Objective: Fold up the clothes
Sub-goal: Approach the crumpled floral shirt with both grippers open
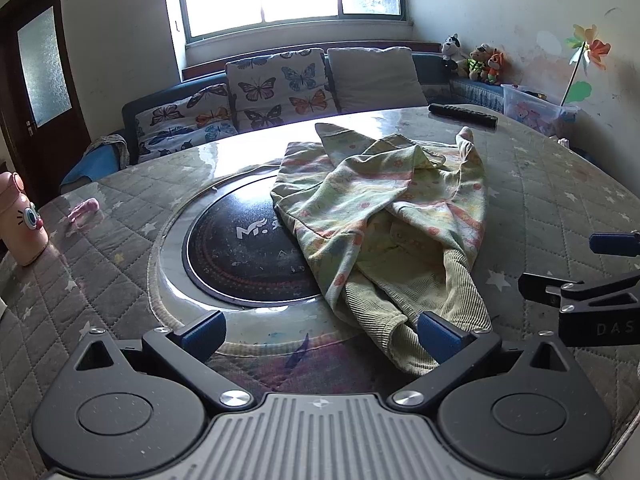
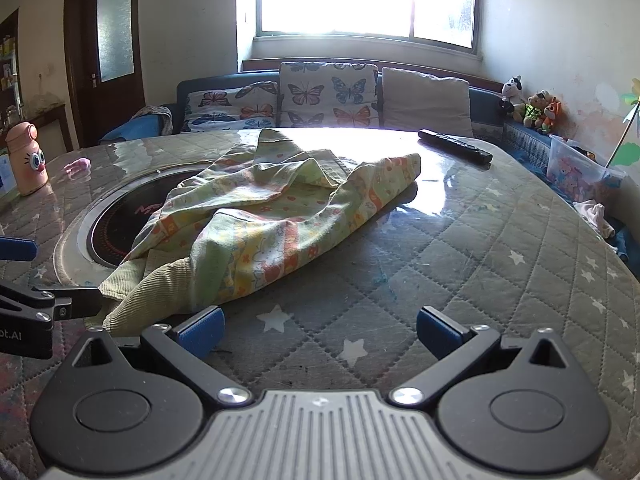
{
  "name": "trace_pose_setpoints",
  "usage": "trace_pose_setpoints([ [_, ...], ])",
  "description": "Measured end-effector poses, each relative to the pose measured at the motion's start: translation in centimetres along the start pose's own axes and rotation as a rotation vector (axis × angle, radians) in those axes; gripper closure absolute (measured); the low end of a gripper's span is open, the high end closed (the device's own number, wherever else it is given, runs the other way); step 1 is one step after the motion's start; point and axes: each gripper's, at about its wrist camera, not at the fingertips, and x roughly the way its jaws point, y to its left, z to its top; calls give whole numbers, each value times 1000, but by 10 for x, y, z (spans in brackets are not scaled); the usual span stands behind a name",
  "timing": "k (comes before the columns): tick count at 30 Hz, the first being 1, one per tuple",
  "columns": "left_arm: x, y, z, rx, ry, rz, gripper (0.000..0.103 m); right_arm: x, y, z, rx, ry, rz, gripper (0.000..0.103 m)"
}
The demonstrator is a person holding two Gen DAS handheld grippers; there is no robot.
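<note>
- At the far left edge of the tabletop (image 1: 560, 208) stands a pink bottle (image 1: 20, 220) with a cartoon face, upright; a small pink scrap (image 1: 84, 206) lies a little way to its right.
- A round dark hotplate (image 1: 240, 252) is sunk into the middle of the tabletop, ringed by a pale rim.
- The left tool (image 1: 320, 330) hovers low at the near edge, its blue-padded fingers spread wide with nothing between them. Its right finger (image 1: 438, 334) sits just at the ribbed cuff end of the garment; I cannot tell whether it touches.
- The garment (image 2: 276, 216), a light green child's piece with orange and yellow print and ribbed hems, lies crumpled on the tabletop. It covers the right part of the hotplate and spills onto the quilted cover.
- In the left wrist view its long axis runs from the near ribbed end away toward the window, with a sleeve tip pointing up at the far right. In the right wrist view it stretches from near left to far right.
- The right tool (image 2: 320, 330) is also wide open and empty, over bare quilted cover just right of the garment's near end.
- A black remote control (image 2: 454, 146) lies at the far right of the tabletop, well apart from the garment.
- Behind stands a sofa (image 2: 332, 96) with butterfly cushions.
</note>
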Motion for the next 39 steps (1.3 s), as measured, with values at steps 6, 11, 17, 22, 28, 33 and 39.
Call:
trace_pose_setpoints([
  [6, 0, 2, 1, 1, -6, 3, 0, 3, 2, 1, -1, -1, 6, 0],
  [11, 2, 5, 4, 3, -6, 6, 0, 5, 2, 3, -5, 4, 10, 0],
  [17, 6, 11, 11, -2, -1, 10, 0, 9, 2, 8, -11, 16, 14, 0],
  [22, 11, 9, 16, 7, 2, 9, 0, 13, 3, 12, -16, 25, 18, 0],
  [28, 18, 9, 21, 15, 11, 4, 0, 17, 2, 18, -16, 27, 24, 0],
  [33, 23, 9, 24, 20, 17, 0, 0, 19, 2, 23, -17, 25, 24, 0],
  [39, 27, 9, 29, 24, 18, 0, 0, 23, 4, 28, -23, 25, 29, 0],
])
